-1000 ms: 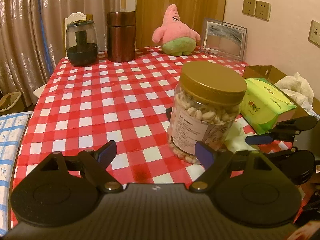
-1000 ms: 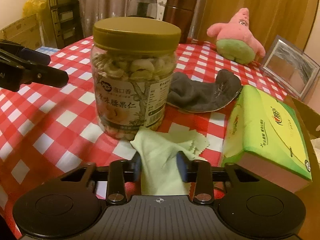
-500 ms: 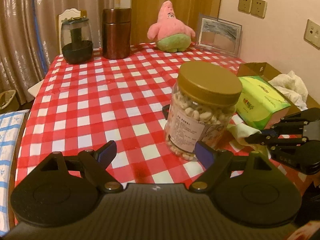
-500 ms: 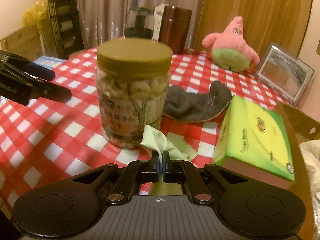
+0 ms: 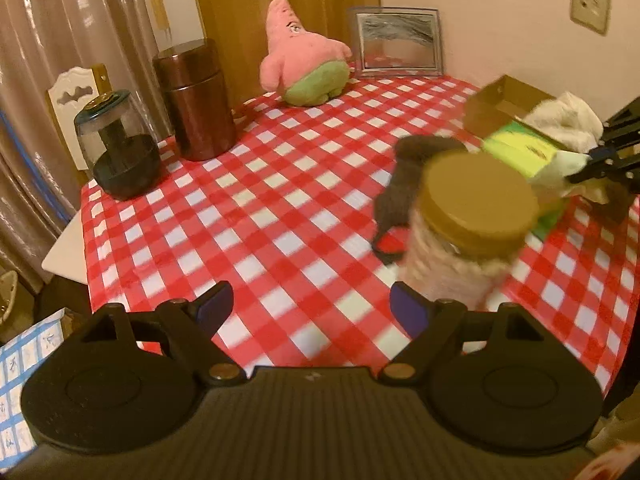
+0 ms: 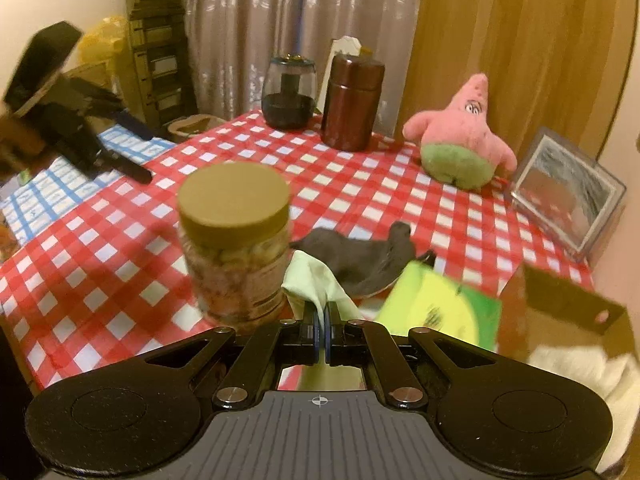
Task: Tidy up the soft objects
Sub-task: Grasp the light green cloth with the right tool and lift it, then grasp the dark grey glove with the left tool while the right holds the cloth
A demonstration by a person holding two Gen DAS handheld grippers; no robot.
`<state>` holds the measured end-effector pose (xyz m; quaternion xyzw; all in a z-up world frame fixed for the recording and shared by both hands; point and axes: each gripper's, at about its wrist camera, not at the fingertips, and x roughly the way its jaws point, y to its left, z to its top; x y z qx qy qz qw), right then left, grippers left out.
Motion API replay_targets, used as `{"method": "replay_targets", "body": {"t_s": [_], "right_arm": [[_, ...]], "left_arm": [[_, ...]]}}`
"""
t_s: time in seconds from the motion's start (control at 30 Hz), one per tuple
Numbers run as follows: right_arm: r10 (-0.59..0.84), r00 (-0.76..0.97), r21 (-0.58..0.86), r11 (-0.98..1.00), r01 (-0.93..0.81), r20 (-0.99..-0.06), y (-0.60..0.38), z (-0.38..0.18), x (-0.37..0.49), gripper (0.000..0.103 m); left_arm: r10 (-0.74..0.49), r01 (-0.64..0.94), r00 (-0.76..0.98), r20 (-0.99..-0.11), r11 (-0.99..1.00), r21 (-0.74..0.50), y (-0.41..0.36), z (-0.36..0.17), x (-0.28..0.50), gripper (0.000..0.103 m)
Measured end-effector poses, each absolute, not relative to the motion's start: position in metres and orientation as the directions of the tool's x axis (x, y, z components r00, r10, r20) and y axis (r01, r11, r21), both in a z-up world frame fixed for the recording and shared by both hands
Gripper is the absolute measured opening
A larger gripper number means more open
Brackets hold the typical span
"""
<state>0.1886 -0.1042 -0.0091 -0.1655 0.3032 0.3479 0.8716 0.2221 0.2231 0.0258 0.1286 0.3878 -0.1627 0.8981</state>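
Right claw (image 6: 321, 330) clamped on pale green cloth (image 6: 310, 276); nut jar (image 6: 236, 240) just left of it. Left claw (image 5: 310, 308) wide open, empty, above table (image 5: 260, 208).

1. The left black plastic two-finger tool (image 5: 310, 306) has a ribbed dark grey body, with a small white mark at the middle of its front edge.
2. A round black disc with a shallow circular recess sits at each side of that body.
3. Angular black link arms run forward from the discs, each pinned by a brass-coloured round screw.
4. Its fingertips (image 5: 408, 310) carry blue pads.
5. The right black plastic two-finger tool (image 6: 322, 330) is built alike: ribbed grey body, twin black discs, silver-headed screws, blue pads, and a white crosshair mark at centre.
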Motion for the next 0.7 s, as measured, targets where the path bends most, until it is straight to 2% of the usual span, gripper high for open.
{"method": "replay_targets", "body": {"t_s": [0.33, 0.7], "right_arm": [[0.540, 0.461, -0.066, 0.597, -0.799, -0.704, -0.120, 0.039, 0.275, 0.003], [0.530, 0.397, -0.056, 0.546, -0.836, -0.750, -0.136, 0.036, 0.343, 0.003]], "left_arm": [[-0.357, 0.604, 0.472, -0.806, 0.797, 0.001, 0.192, 0.065, 0.328, 0.084], [-0.305, 0.797, 0.260, -0.916, 0.603, 0.025, 0.108, 0.023, 0.403, 0.084]]}}
